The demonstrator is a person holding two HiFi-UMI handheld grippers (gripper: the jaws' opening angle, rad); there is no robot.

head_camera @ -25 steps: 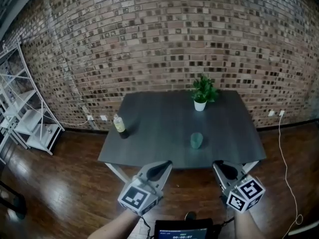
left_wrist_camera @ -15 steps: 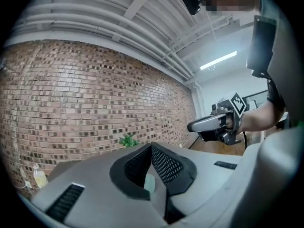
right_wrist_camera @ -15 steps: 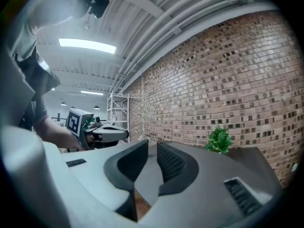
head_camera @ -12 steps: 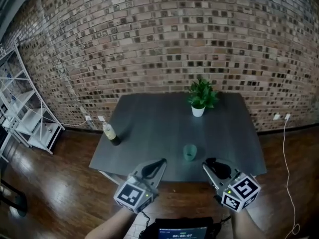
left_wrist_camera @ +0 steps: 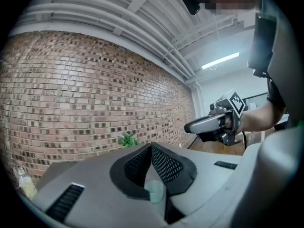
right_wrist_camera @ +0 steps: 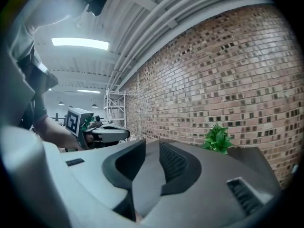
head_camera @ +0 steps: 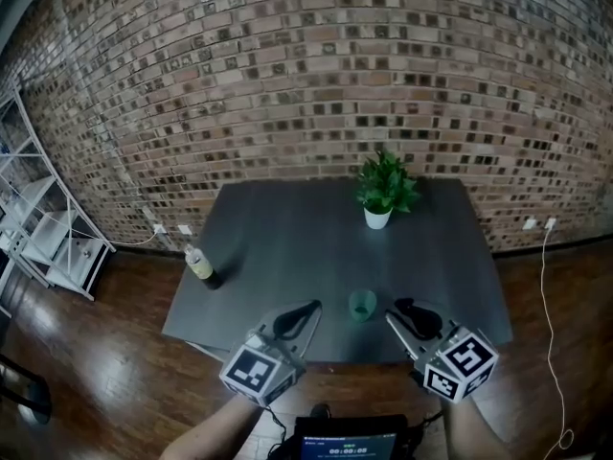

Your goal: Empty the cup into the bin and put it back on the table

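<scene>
The small green cup point(head_camera: 362, 305) stands upright near the front edge of the dark grey table point(head_camera: 287, 247). My left gripper point(head_camera: 314, 307) hangs just left of the cup, over the table's front edge. Its jaws meet at the tips with nothing in them, and the cup point(left_wrist_camera: 154, 191) shows low through the gap behind them. My right gripper point(head_camera: 395, 307) is just right of the cup. Its jaws have just been opening and stand a narrow gap apart with nothing between them point(right_wrist_camera: 151, 148). Neither gripper touches the cup.
A potted plant point(head_camera: 383, 192) stands at the table's back right. A bottle with yellowish liquid point(head_camera: 201, 266) sits at its left edge. White shelving point(head_camera: 38, 247) stands against the brick wall at left. A cable point(head_camera: 551, 295) trails over the wood floor at right.
Both grippers have moved forward to the table's front edge and now flank the cup. The table and cup sit closer in the head view.
</scene>
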